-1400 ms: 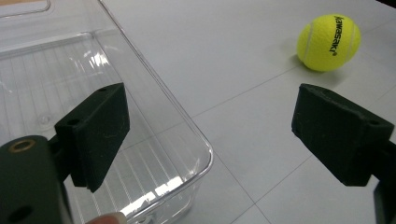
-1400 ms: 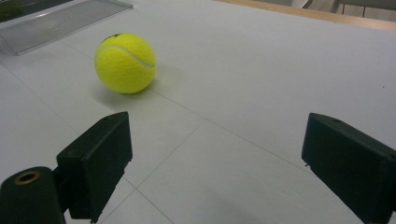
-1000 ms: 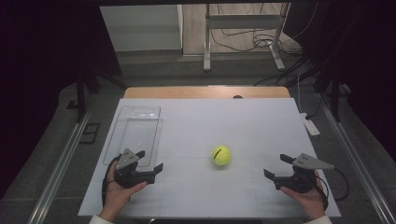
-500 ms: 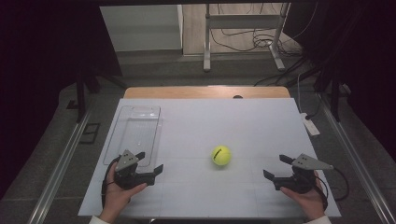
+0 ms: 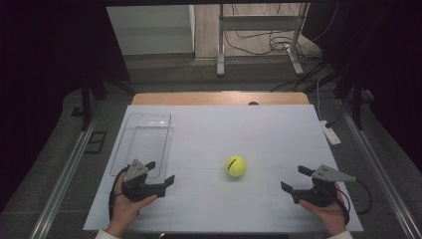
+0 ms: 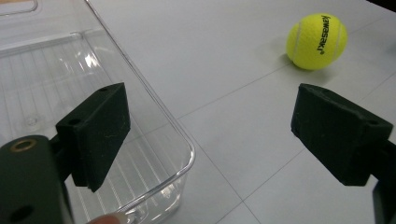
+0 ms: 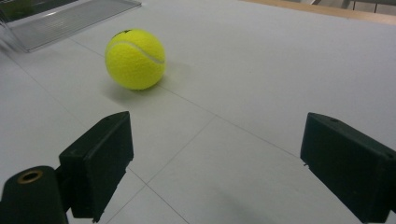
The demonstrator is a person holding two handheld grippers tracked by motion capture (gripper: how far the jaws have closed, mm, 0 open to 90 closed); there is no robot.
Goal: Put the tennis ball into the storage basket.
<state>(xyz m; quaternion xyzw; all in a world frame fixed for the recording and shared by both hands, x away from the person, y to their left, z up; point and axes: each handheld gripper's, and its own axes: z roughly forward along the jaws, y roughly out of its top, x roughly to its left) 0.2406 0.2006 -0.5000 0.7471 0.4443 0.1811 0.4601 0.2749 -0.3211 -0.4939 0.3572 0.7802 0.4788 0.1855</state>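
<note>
Ball: the tennis ball (image 5: 236,166) sits loose on the table (image 5: 249,124), a little toward the near edge and roughly midway between your two hands. Nothing touches it.
Tray: the clear plastic tray (image 5: 147,142) lies along the left edge of the table, and I see nothing inside it.
Progress: judging by the layout, the work is to get the ball into the tray, and none of that is done. The reach, the grasp, the carry and the drop all remain.
Left tongs: your left gripper (image 5: 159,177) stands wide open with nothing between its jaws. In the left gripper view (image 6: 205,135) one jaw hangs over the near corner of the tray, the other over bare table, with the ball (image 6: 317,41) farther off to the upper right.
Right tongs: your right gripper (image 5: 293,180) is also spread wide and holds nothing. In the right gripper view (image 7: 212,158) the ball (image 7: 135,58) lies ahead and to the left of the gap, well apart from both jaws.
Left hand: it rests low near the near-left corner of the table, jaws aimed inward toward the ball.
Right hand: it rests low near the near-right corner, jaws aimed inward and slightly forward, facing the ball.
Next, as I judge it: either hand has a free path to the ball, and the left one is already just beside the tray.
</note>
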